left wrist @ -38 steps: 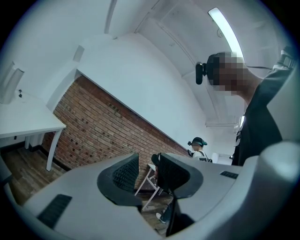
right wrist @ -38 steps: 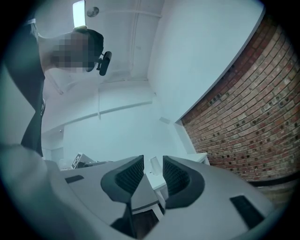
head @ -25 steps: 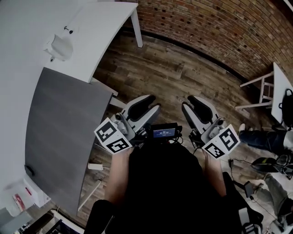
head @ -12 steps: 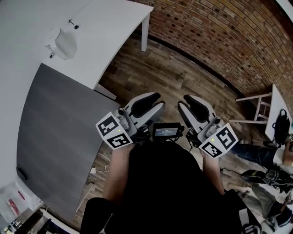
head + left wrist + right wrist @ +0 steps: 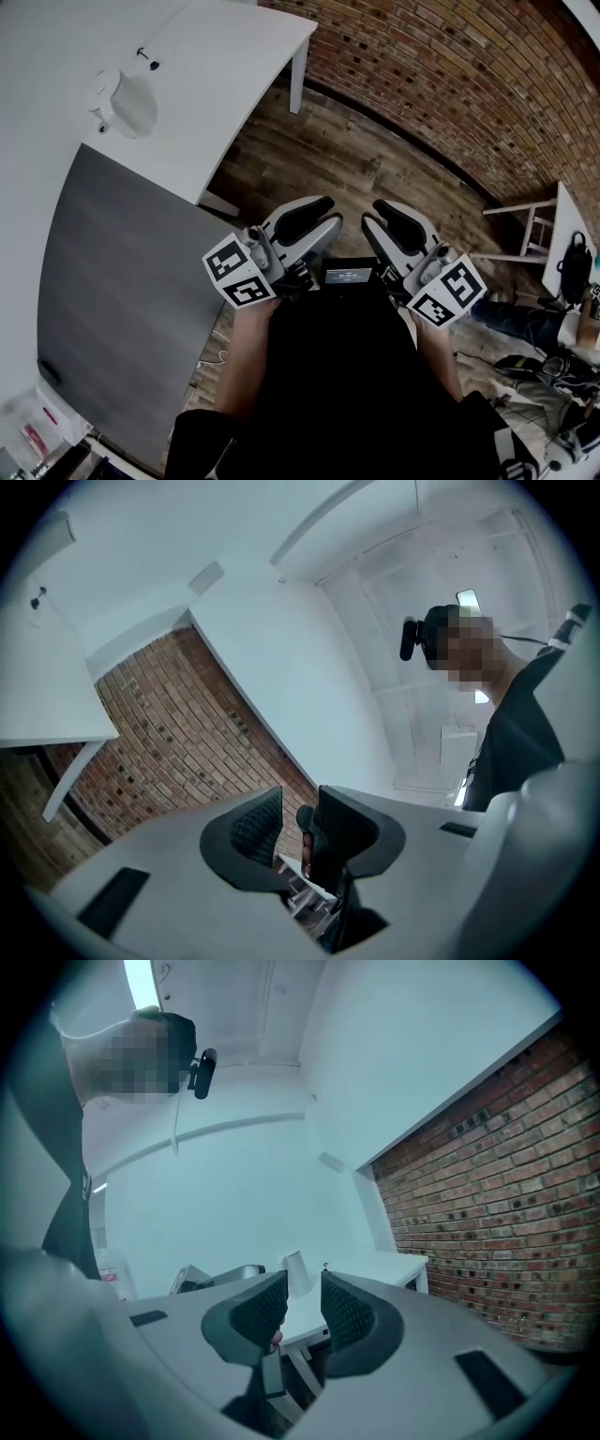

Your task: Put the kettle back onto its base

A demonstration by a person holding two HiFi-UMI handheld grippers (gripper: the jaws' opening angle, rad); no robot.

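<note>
Kettle [image 5: 127, 101] (white on white, easy to miss) stands on white tabletop [image 5: 234, 56], near edge bordering grey tabletop [image 5: 122, 281]. Base not made out. Left gripper [image 5: 319, 214] and right gripper [image 5: 375, 216] well short, jaws part-open, empty. Advise: close in, locate base, take handle squarely, keep upright.

We find the kettle [image 5: 127, 101] on the white table [image 5: 234, 47]
It is white all over and tapers towards its top. We see it standing upright on the tabletop, close to the table's near edge and well away from its far corner.
</note>
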